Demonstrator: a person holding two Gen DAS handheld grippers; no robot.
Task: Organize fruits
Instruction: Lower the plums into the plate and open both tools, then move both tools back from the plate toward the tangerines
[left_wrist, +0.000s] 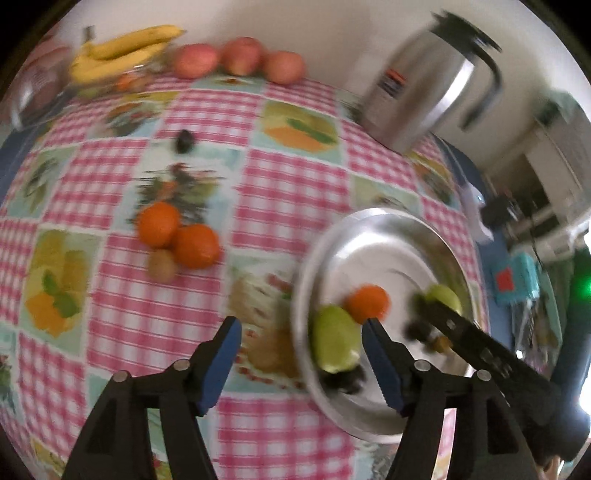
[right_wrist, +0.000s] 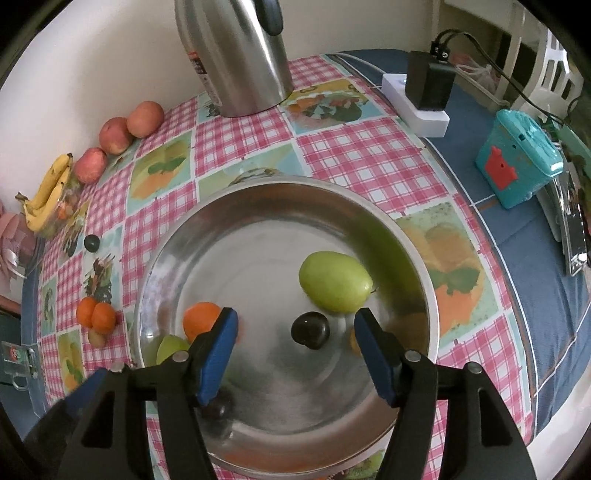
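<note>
A steel plate (right_wrist: 184, 266) sits on the checked tablecloth and holds two green fruits (right_wrist: 334, 282), an orange (right_wrist: 201, 319) and dark plums (right_wrist: 310, 329). My right gripper (right_wrist: 295, 332) is open and empty just above the plate, over a plum. My left gripper (left_wrist: 301, 338) is open and empty at the plate's left rim (left_wrist: 306, 258), near a green fruit (left_wrist: 334, 338) and the orange (left_wrist: 367, 302). Two oranges (left_wrist: 177, 234), a small brown fruit (left_wrist: 162, 264) and a dark plum (left_wrist: 183, 141) lie loose on the cloth.
A steel kettle (right_wrist: 236, 55) stands at the back. Three red apples (left_wrist: 236, 59) and bananas (left_wrist: 118, 51) line the wall beside a glass bowl (left_wrist: 33, 92). A white power strip with adapter (right_wrist: 424, 96) and a teal box (right_wrist: 517, 162) sit at the right.
</note>
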